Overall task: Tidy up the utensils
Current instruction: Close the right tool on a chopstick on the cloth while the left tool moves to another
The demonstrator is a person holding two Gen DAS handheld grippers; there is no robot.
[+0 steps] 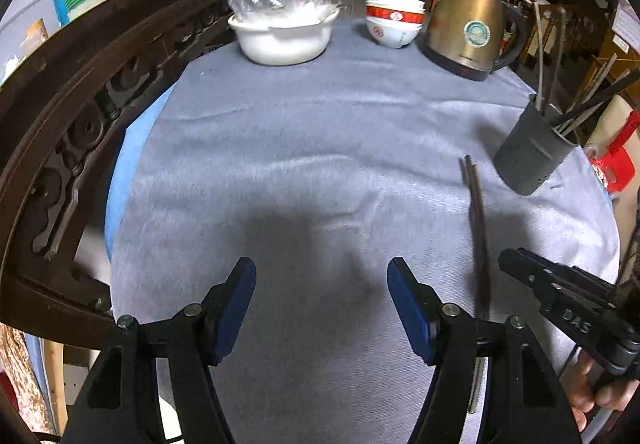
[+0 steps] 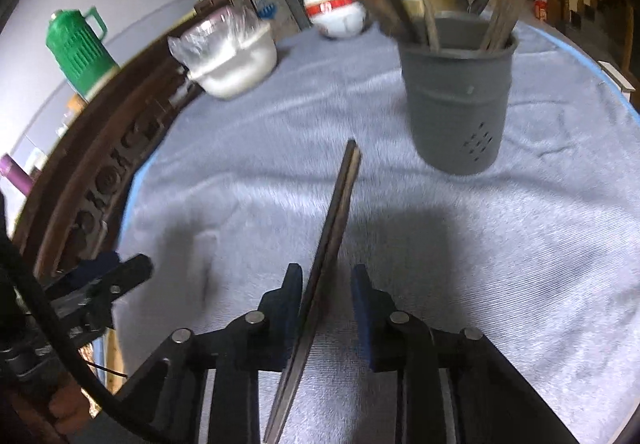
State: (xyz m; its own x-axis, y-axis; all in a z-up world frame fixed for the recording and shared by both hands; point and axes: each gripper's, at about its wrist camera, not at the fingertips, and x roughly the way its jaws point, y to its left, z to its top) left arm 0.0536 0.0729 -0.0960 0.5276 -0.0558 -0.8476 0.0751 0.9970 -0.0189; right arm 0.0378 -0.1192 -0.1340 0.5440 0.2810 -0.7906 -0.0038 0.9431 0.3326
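Chopsticks (image 2: 334, 219): slim, dark, straight-sided pair

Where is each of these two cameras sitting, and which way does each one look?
Left wrist view: sits on the left tool, looks down across the grey cloth; its open fingers show, with the right tool at the edge.
Right wrist view: sits on the right tool, looks along the chopsticks between its fingers toward the grey holder; a hand shows bottom left.
Both share the chopsticks, holder, kettle and white pot.
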